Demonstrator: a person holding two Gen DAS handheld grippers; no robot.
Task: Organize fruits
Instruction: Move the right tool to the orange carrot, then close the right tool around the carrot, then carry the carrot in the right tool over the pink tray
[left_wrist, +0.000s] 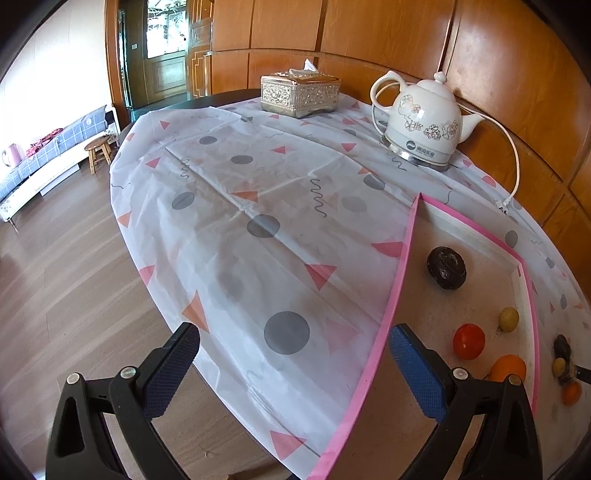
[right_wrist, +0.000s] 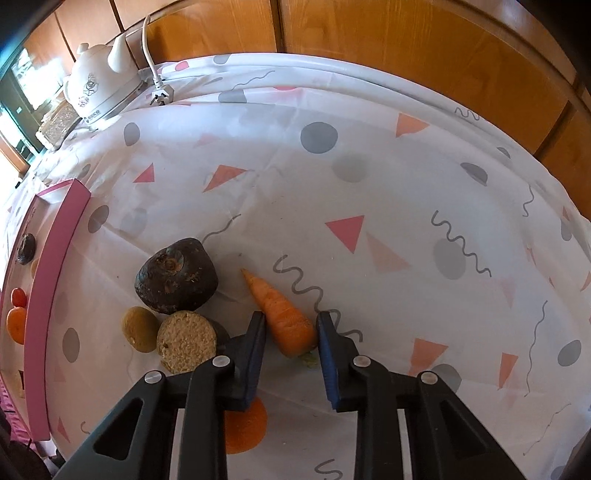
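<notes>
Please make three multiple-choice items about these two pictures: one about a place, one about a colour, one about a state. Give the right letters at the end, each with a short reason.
1. Where does the carrot lie?
A. inside the pink-edged tray
B. on the tablecloth, outside the tray
C. on the floor

2. What colour is the rim of the tray?
A. pink
B. green
C. black

3. How does the right gripper stand?
A. wide open, away from all produce
B. closed on the thick end of the carrot
C. closed on the kettle handle

Right letters: B, A, B.
1 B: in the right wrist view the carrot rests on the patterned tablecloth, to the right of the tray's pink edge.
2 A: both views show a pink band along the tray's wall.
3 B: the two blue pads sit against either side of the carrot's thick end.
</notes>
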